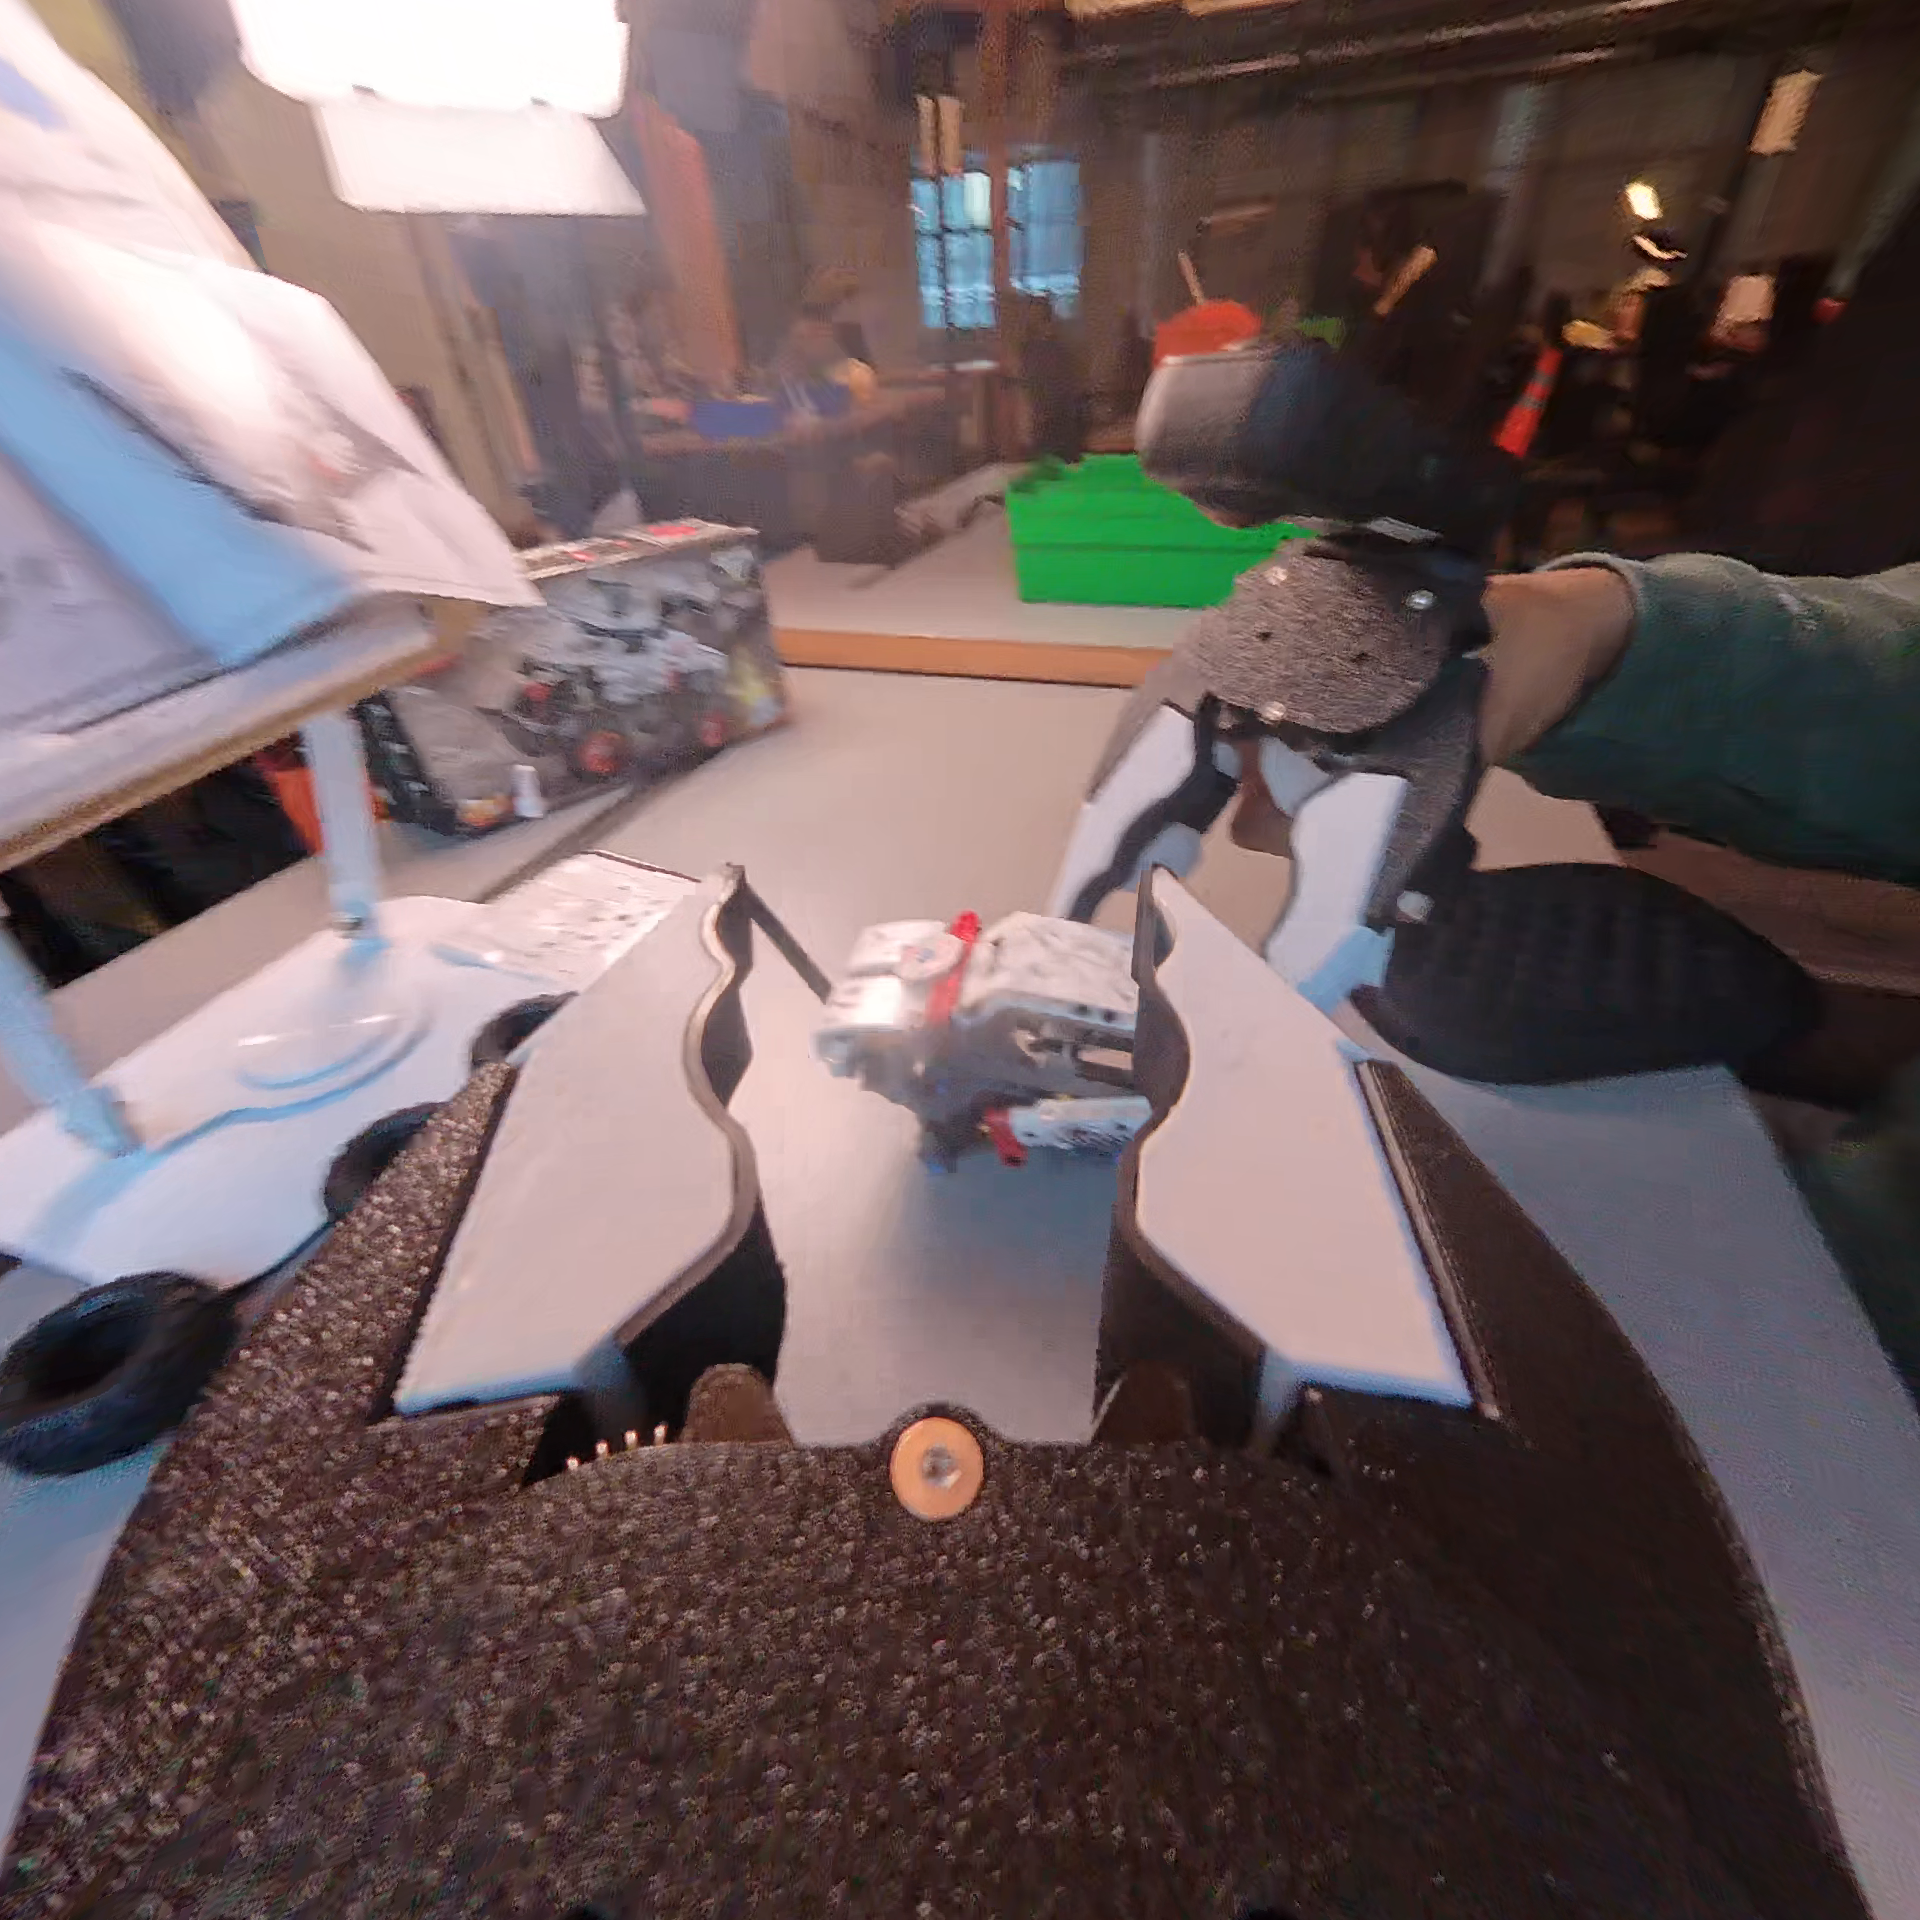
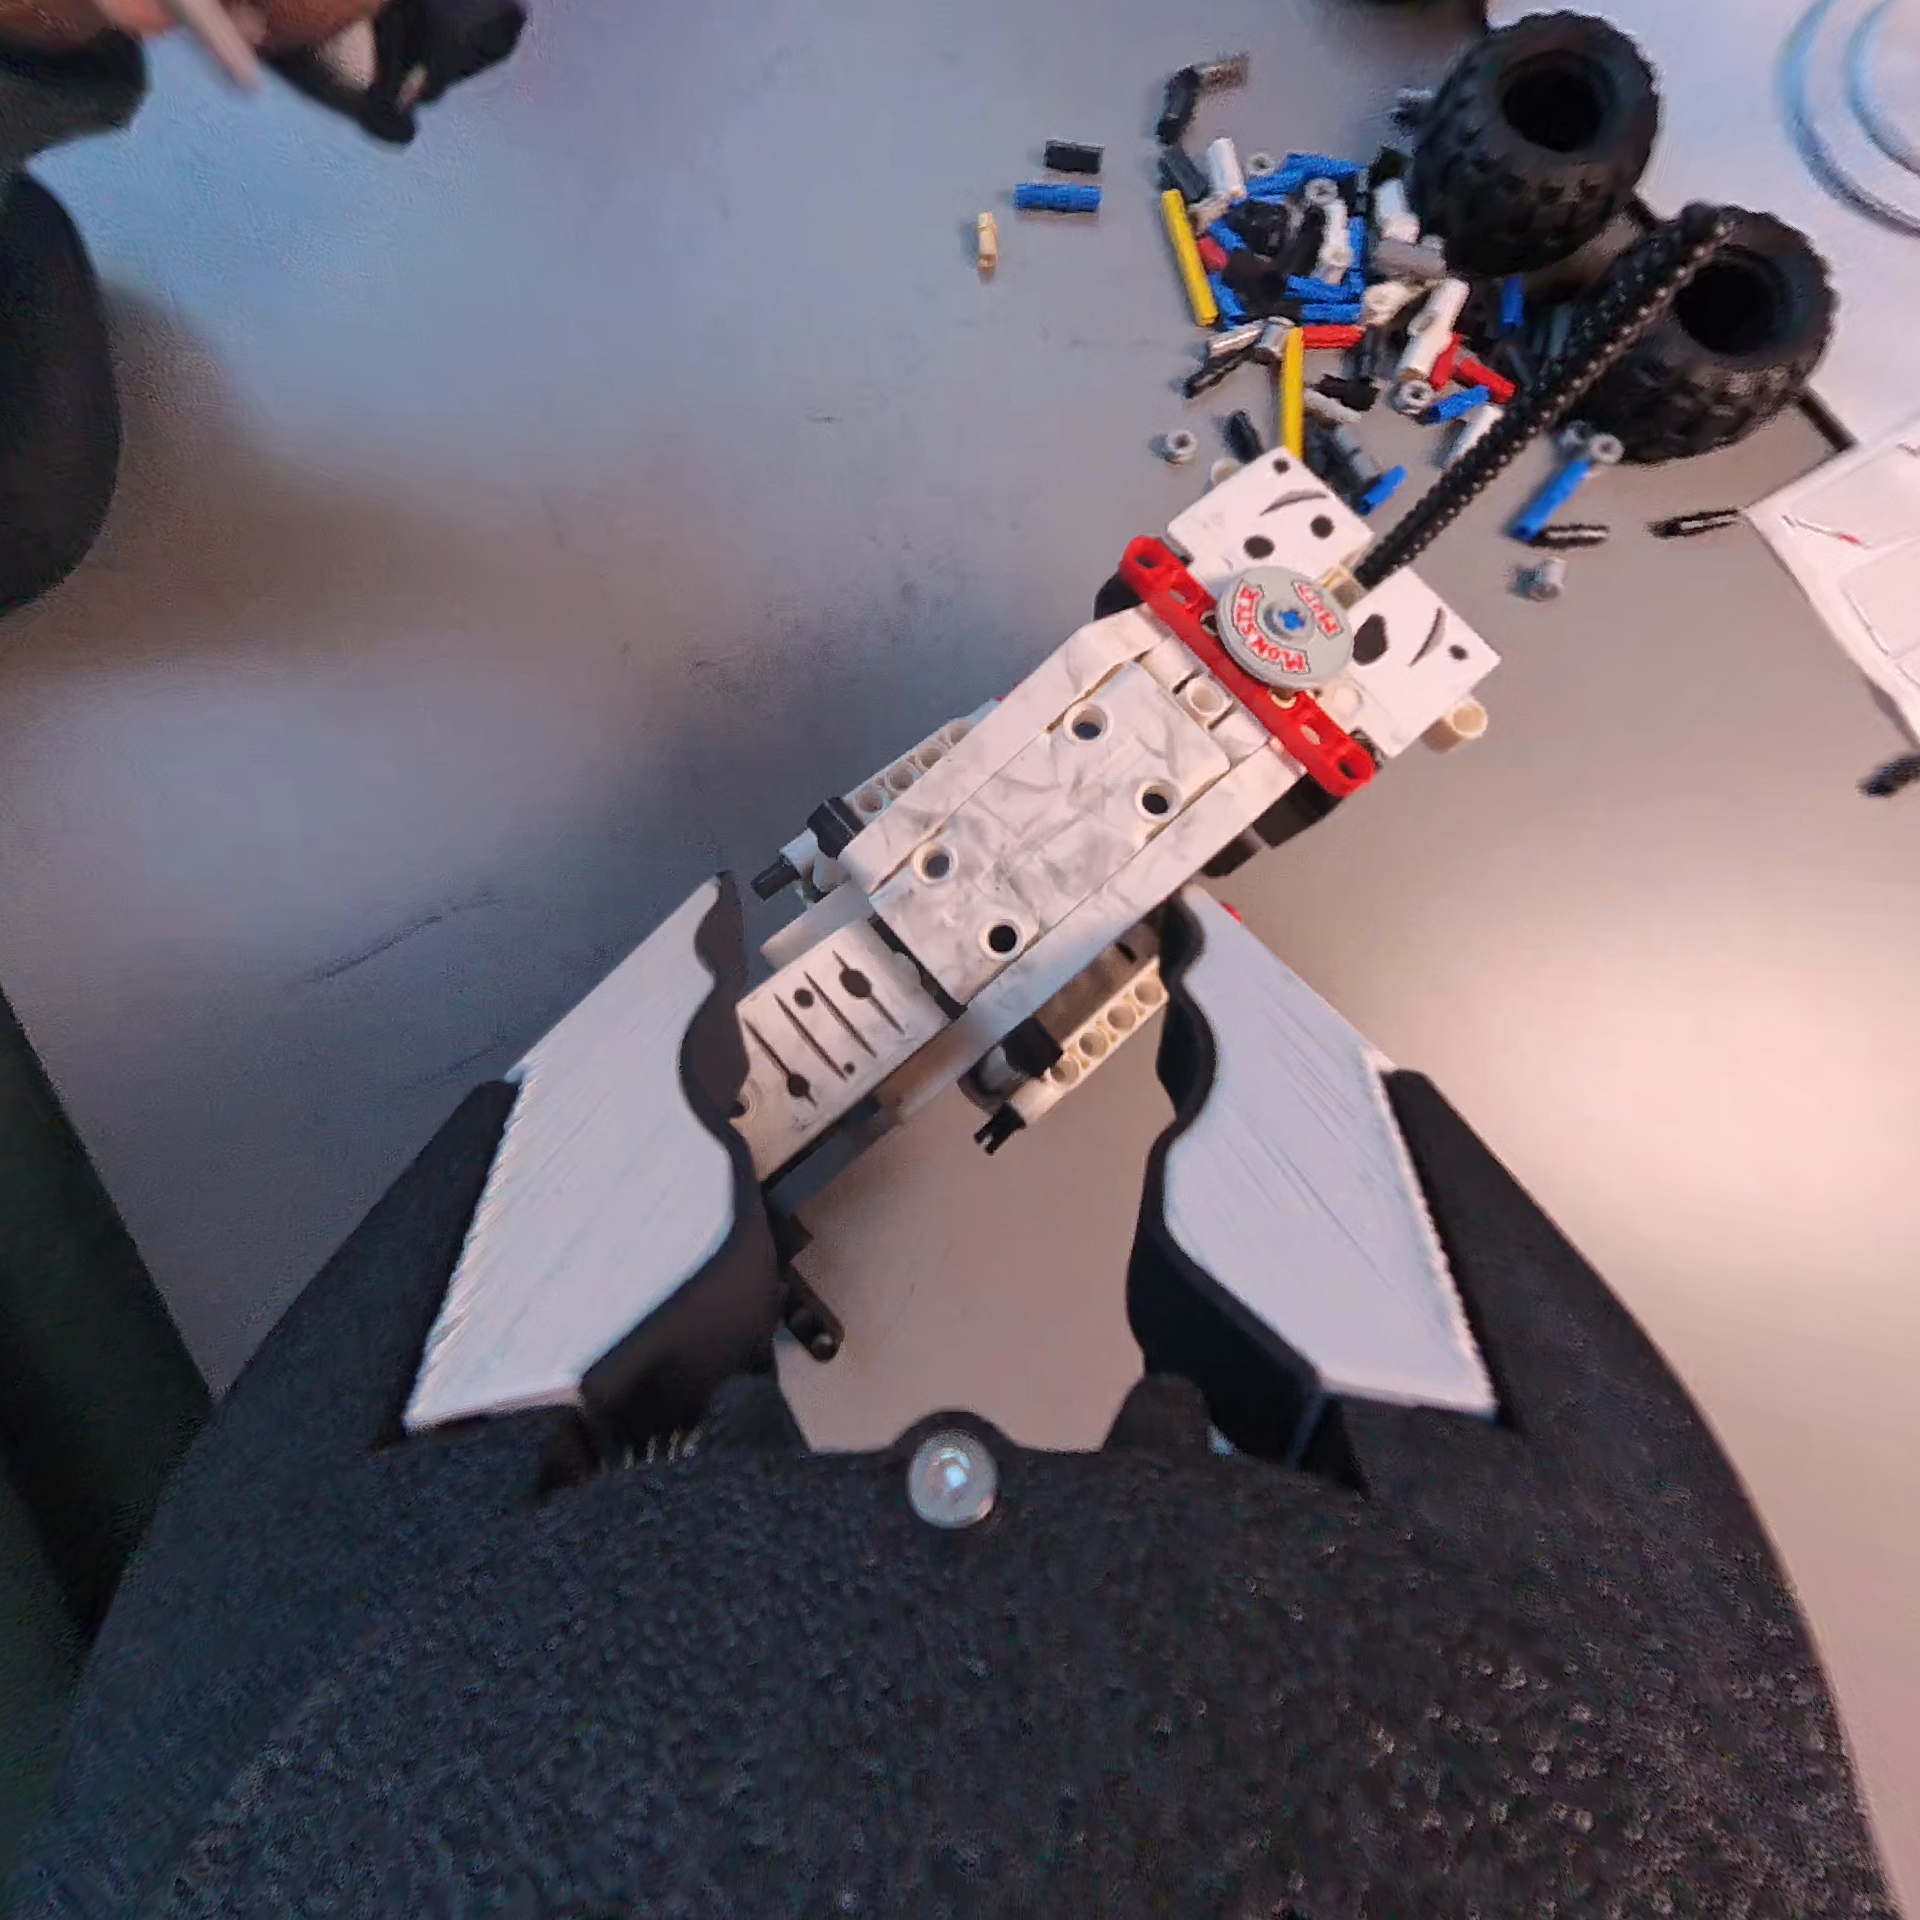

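A white brick-built vehicle body (image 2: 1039, 831) with a red beam and a grey disc is tilted over the grey table (image 2: 416, 520). My right gripper (image 2: 956, 904) is shut on its rear end, with both fingers against its sides. In the left wrist view the model (image 1: 977, 1018) hangs just above the table, held by the right gripper (image 1: 1205, 914) and a hand in a green sleeve. My left gripper (image 1: 940, 894) is open and empty, with the model just beyond its fingertips. A black chain (image 2: 1538, 395) runs from the disc towards the tip of the left gripper's left finger (image 1: 727, 914); contact is unclear.
A pile of small loose parts (image 2: 1309, 270) and two black tyres (image 2: 1538, 125) lie beyond the model, with paper sheets (image 2: 1860, 561) at the right. An instruction booklet on a white stand (image 1: 208, 468), the kit's box (image 1: 623, 665) and a green bin (image 1: 1122, 540) stand farther off.
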